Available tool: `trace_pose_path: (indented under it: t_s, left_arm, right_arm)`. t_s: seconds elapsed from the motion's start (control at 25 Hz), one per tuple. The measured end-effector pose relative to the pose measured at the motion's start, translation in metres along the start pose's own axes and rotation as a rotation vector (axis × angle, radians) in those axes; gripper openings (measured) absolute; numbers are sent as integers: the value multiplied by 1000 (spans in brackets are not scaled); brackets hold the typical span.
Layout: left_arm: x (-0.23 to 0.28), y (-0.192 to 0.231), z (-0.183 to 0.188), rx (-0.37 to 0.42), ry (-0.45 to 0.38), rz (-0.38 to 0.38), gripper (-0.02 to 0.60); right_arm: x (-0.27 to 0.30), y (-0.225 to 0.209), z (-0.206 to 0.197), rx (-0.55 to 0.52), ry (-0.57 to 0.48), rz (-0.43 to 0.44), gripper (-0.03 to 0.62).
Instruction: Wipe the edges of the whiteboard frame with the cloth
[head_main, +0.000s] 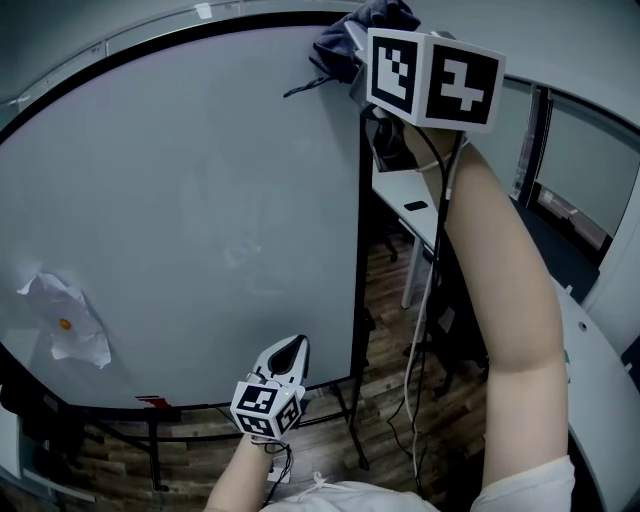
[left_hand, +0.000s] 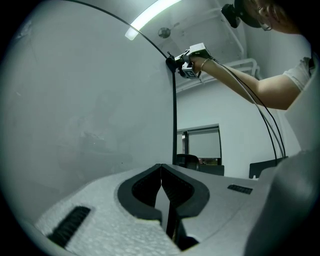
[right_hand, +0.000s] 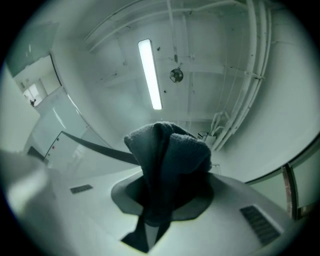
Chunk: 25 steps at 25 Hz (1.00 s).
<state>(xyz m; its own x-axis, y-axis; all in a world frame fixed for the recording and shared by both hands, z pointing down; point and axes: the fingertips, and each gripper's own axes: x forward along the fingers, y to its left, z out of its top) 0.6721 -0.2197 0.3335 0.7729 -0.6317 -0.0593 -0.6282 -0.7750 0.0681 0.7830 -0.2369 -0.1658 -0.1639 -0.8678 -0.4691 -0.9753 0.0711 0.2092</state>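
**Dark cloth held at the whiteboard's top right corner**

A dark, towel-like cloth is gripped between the jaws of the right gripper. It is bunched into thick folds above them, and a narrow tail hangs below. The cloth is held up at the top right corner of the whiteboard, where the thin black frame turns from the top edge into the right edge. A thin strand of it trails across the board face just under the top edge. The right arm is stretched upward, and cables hang beside it.

The right edge is seen as one unbroken black line from the top corner to the bottom right corner. Beyond it lies open room, with a desk set back and wood floor below. The top edge curves away to the left.

The left gripper is held low, in front of the bottom right corner. Its jaws are closed together with nothing between them.

Most of the board face is bare and pale grey. A crumpled paper is stuck near the lower left, and a small red item rests on the bottom edge.
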Motion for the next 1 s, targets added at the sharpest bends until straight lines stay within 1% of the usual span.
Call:
trace_pose_path:
  t_s: [0.08, 0.2, 0.4, 0.68, 0.84, 1.0]
  left_arm:
    - [1, 1, 2, -3, -9, 14, 18]
    - [-2, 3, 0, -5, -2, 26, 18]
    - [-3, -13, -15, 28, 38, -5, 18]
    - [-4, -28, -44, 0, 74, -30, 18]
    - [-3, -35, -57, -20, 86, -43, 18]
    - [1, -38, -69, -4, 111, -57, 18]
  right_arm:
    - [-6, -2, -8, 32, -4, 12, 77]
    - [-11, -1, -22, 14, 17, 19, 77]
    - [-24, 1, -46, -36, 59, 25, 77]
    - [-50, 11, -97, -86, 133, 46, 77]
    - [-62, 15, -118, -104, 162, 61, 77]
    - [-72, 18, -137, -112, 169, 61, 77]
